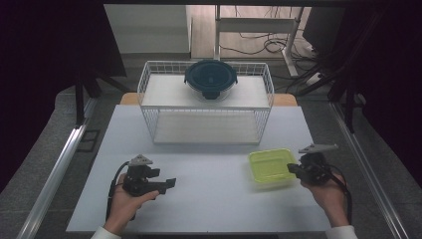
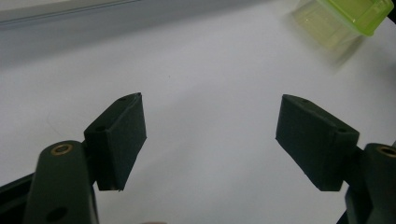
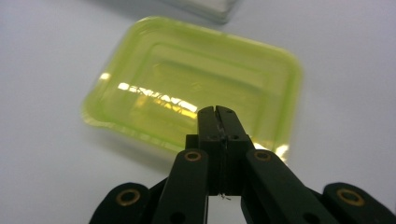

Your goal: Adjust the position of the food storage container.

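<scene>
White table (image 1: 209,194), wire rack (image 1: 205,102) at the far side with a round dark-lidded glass container (image 1: 211,78) on its top shelf. Yellow-green plastic tray (image 1: 271,167) sits on the table, front right, slightly blurred. Right gripper (image 1: 293,170) held in the person's right hand (image 1: 328,191), tips at the tray's right edge; in the right gripper view its jaws are pressed together, closed at the near rim of the tray (image 3: 196,88), though whether the rim is actually pinched between them I can't tell. Left gripper (image 1: 166,184) in the left hand (image 1: 127,201), front left, well apart from the tray, jaws spread wide with bare table between the pads (image 2: 119,140); tray (image 2: 345,18) seen far off at top right there.
</scene>
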`<state>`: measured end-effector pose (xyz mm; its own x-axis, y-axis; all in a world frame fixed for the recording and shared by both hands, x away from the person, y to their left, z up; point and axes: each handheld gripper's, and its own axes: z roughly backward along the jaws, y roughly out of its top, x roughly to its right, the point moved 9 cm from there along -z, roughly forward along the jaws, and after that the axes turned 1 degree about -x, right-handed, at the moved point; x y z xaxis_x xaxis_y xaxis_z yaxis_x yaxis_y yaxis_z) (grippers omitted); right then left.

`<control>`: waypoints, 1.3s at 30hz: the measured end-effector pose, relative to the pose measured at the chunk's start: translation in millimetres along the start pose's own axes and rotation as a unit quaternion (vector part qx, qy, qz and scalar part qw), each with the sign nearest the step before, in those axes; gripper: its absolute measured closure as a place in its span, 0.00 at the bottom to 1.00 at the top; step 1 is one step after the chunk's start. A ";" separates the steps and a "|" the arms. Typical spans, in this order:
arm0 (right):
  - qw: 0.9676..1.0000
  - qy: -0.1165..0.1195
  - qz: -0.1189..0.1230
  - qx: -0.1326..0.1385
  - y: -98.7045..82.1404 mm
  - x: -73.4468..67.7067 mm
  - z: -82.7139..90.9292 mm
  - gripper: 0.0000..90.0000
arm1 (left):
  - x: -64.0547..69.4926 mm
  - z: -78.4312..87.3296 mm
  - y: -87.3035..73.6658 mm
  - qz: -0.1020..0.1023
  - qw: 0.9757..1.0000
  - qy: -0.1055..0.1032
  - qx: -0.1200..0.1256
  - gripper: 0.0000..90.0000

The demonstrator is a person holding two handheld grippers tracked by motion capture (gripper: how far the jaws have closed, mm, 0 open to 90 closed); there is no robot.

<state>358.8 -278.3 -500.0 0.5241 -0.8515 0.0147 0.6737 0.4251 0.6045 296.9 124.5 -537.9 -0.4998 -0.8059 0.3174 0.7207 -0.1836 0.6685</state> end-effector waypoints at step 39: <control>0.998 -0.011 -0.035 -0.050 3.3 38.7 -54.4 0.99 | -1.1 3.1 -2.1 0.000 1.000 0.001 0.001 0.27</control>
<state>409.7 -293.2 -540.8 0.4626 -0.8865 -0.0070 0.7580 0.3914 0.5218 294.5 127.5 -537.6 -0.4987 -0.8072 0.3158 0.7195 -0.1824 0.6701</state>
